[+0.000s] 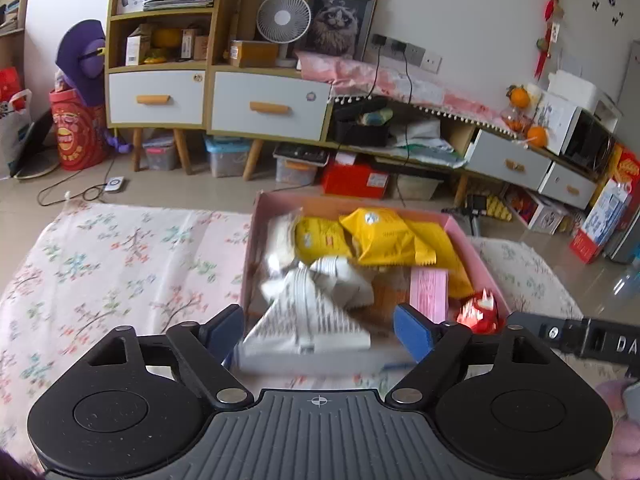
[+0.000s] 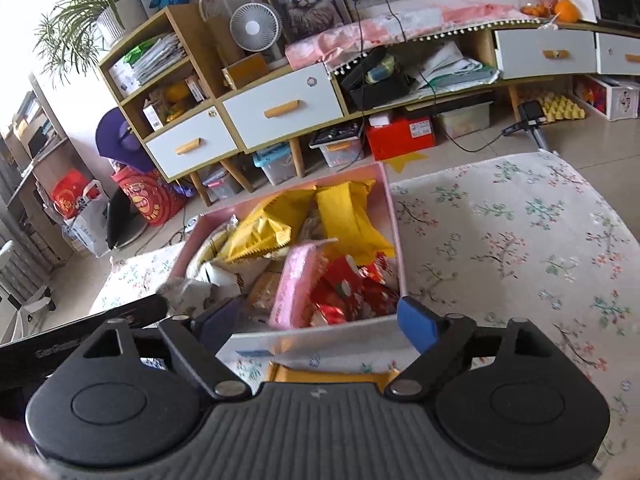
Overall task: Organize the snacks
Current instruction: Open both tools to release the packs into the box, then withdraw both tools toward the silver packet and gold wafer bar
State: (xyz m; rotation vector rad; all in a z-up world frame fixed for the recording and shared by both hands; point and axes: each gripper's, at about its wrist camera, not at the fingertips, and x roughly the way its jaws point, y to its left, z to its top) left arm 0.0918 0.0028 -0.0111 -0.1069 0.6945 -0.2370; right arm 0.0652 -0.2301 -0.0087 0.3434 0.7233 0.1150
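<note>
With both your left gripper and right gripper spread wide and empty, lift clear of the pink box near the cloth's far edge without snagging packets.

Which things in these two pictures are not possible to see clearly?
- Print on the white packet: left wrist view, blurred.
- Box bottom: both views, covered by snacks.
- Yellow thing: right wrist view, cut off by the right gripper body.
- Red packets: print blurred.

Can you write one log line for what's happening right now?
left tool: open, empty | right tool: open, empty | snacks: in pink box | table: floral cloth
</note>
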